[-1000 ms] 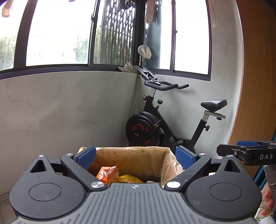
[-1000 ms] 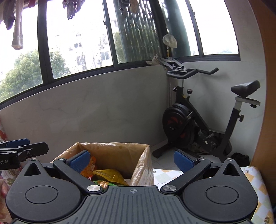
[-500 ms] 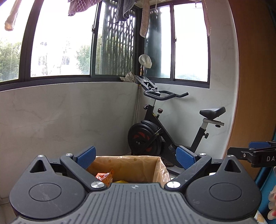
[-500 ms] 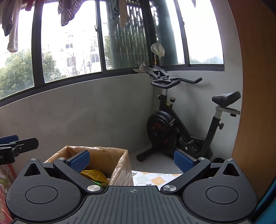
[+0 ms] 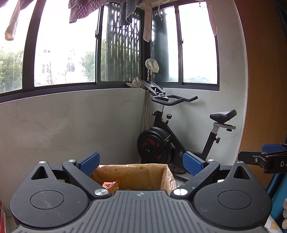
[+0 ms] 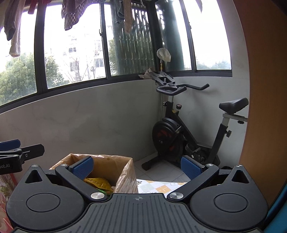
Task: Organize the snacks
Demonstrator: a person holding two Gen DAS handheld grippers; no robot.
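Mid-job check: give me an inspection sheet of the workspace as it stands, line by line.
Surface: patterned cloth beside the box, partly seen.
Job's things: lined box open; orange packet and yellow packet inside.
Clutter: nothing seen.
Grippers: left gripper open, empty; right gripper open, empty; both above the box.
Cables: nothing seen.
Surroundings: bike in the corner, windows, hanging laundry, wooden panel.

Holding left gripper (image 5: 141, 162) level at lower centre of frame, jaws spread wide and empty. Holding right gripper (image 6: 137, 165) likewise, blue pads (image 6: 82, 167) well apart, gripping nothing.
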